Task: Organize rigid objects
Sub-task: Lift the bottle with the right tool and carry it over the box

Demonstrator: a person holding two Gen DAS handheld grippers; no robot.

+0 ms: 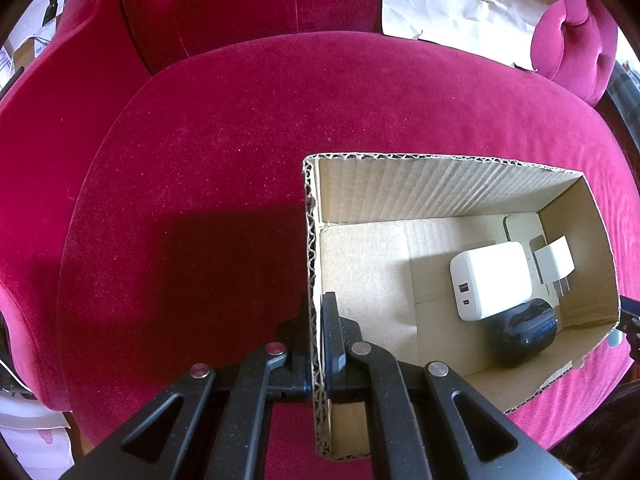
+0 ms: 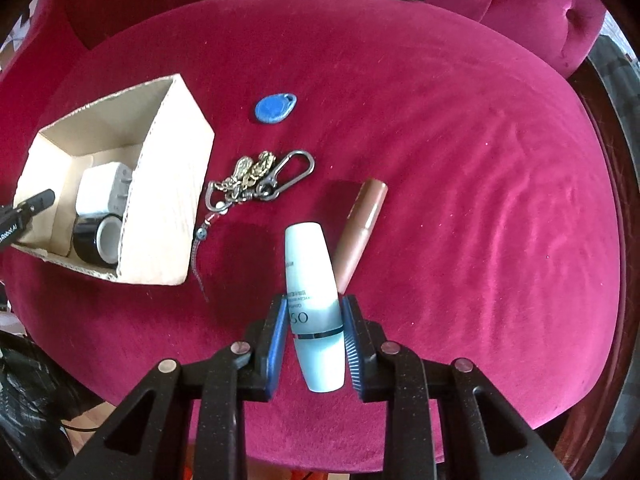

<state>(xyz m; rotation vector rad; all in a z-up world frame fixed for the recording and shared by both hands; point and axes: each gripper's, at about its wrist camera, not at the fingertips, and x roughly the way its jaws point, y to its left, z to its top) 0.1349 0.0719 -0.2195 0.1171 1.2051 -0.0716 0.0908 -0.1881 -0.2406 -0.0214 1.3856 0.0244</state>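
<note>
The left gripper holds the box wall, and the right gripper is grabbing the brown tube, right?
Not quite. The left gripper does hold the cardboard box wall, but in the right wrist view the right gripper has the pale blue bottle between its pads. The brown tube lies beside it.

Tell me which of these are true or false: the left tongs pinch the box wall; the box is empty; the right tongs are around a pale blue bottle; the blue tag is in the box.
1. The left tongs pinch the cardboard box wall. True.
2. The box is empty. False: a white charger and a black tape roll lie inside.
3. The right tongs are around a pale blue bottle. True.
4. The blue tag is in the box. False: it lies on the red cushion.
</note>
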